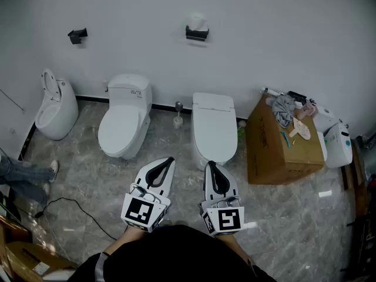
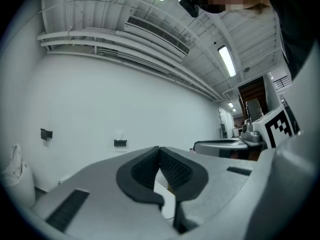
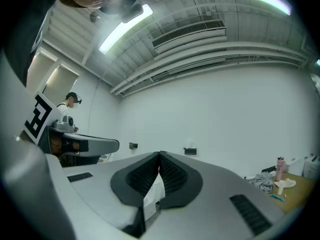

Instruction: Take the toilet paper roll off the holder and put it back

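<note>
Both pairs of jaws are fully closed, tips meeting, with nothing gripped between the ribbed dark pads. Left gripper [image 1: 169, 160] and right gripper [image 1: 210, 165] are held side by side low in the head view, roughly level, pointing toward the white wall [image 1: 282, 34]. The white toilet paper roll [image 1: 198, 22] sits on the black wall-mounted holder [image 1: 197, 34], high on that wall and well apart from both grippers. A second black wall bracket [image 1: 77, 35] is fixed further left.

Three fixtures stand on the grey marbled tile floor [image 1: 294, 216]:
- a white floor-standing urinal [image 1: 56, 104] at left;
- a white round-lidded toilet [image 1: 124, 125] in the middle;
- a white flat-lidded toilet [image 1: 214, 128] directly ahead of the grippers.

A small toilet brush in its stand [image 1: 178, 117] is placed between the two toilets. A brown cardboard box [image 1: 276, 151] to the right carries a grey cloth [image 1: 284, 109] and small items. A black cable [image 1: 82, 210] trails across the floor at left.
</note>
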`<state>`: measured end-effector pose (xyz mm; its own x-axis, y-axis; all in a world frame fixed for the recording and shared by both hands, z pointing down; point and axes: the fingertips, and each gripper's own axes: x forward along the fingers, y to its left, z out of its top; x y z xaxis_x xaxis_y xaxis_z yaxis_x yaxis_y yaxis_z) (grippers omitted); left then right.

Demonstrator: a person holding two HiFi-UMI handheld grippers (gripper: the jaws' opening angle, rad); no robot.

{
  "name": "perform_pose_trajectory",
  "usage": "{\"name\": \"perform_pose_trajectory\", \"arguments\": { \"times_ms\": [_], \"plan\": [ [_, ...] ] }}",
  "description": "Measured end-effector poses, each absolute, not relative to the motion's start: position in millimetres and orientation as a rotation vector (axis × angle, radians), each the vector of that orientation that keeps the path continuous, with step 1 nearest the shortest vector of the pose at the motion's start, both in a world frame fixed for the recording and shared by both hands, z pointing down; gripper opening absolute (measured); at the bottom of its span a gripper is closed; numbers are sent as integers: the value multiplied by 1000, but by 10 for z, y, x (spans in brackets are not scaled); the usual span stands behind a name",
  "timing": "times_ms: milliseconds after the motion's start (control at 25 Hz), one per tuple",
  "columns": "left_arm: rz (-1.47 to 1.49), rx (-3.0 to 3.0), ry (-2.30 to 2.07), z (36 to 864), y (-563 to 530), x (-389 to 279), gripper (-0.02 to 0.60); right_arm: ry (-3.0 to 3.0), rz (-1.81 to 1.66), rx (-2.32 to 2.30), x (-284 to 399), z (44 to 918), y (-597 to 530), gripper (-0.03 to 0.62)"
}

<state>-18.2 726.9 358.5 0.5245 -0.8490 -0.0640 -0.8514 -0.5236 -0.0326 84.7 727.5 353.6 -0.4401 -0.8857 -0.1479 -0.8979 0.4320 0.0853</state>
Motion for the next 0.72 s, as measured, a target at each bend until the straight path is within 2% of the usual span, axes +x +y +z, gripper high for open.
{"name": "perform_pose_trajectory", "arguments": {
  "times_ms": [440, 720],
  "plan": [
    [12, -2723, 1486, 3632, 7161, -428, 8, 2569, 242, -1664, 614, 3573, 7171, 23],
    [88, -2735, 1430, 3624, 7030, -497, 8, 2578, 208, -1656, 476, 3647, 7092, 23]
  ]
}}
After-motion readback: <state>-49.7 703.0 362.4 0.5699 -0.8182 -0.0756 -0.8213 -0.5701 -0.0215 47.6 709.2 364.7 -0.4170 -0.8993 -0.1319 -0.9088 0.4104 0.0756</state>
